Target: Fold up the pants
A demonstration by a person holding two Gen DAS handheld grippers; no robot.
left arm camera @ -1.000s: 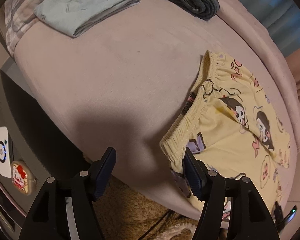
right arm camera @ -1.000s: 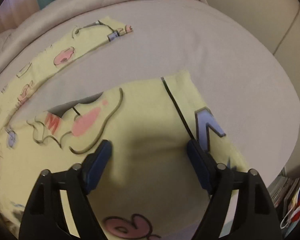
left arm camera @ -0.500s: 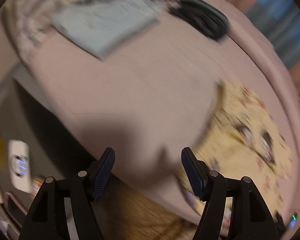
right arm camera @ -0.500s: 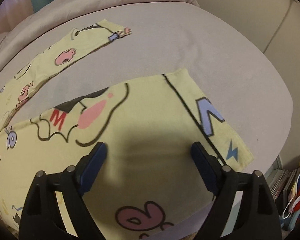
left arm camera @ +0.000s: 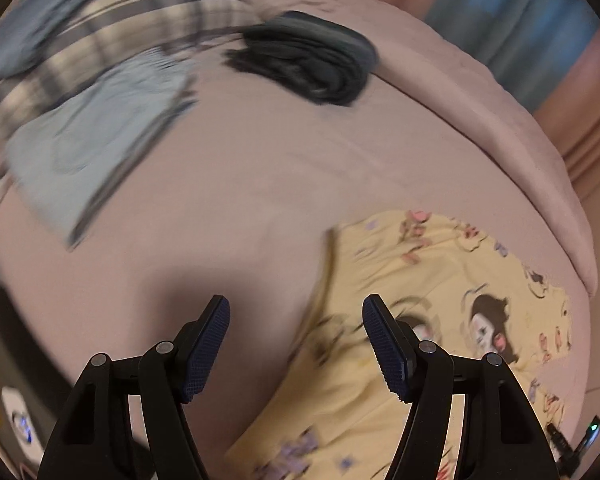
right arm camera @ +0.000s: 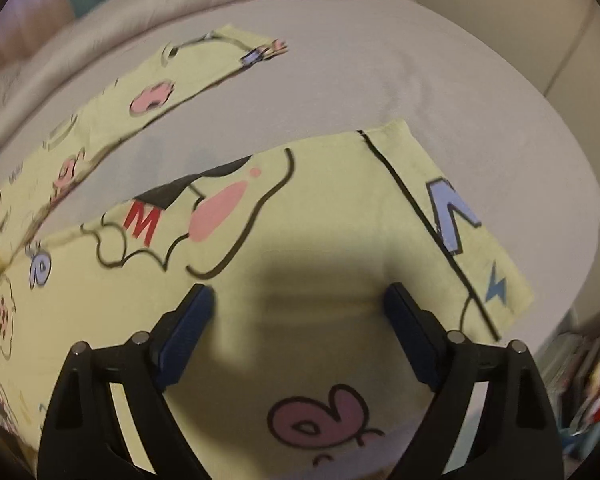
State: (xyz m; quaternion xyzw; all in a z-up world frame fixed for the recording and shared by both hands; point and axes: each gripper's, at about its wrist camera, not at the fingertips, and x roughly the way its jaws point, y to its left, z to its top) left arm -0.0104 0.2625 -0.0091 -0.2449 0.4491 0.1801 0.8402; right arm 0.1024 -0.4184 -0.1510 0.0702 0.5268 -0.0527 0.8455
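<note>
Left hand-held gripper (left arm camera: pixel 296 344) has lifted off the pants (left arm camera: pixel 440 320) waistband, spread (empty); right hand-held gripper (right arm camera: pixel 298 312) closing, nothing pinched.

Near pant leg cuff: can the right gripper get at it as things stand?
Probably yes. The right gripper hovers over that yellow pant leg, jaws closing but gripping nothing, and the cuff lies flat on the bed, uncovered.

2 black claws with blue ribbed pads point steeply downward. The left claw (left arm camera: pixel 296 344) stands wide apart with nothing between its pads. The right claw (right arm camera: pixel 300 332) is wide too, its jaws closing, gripping nothing.
</note>
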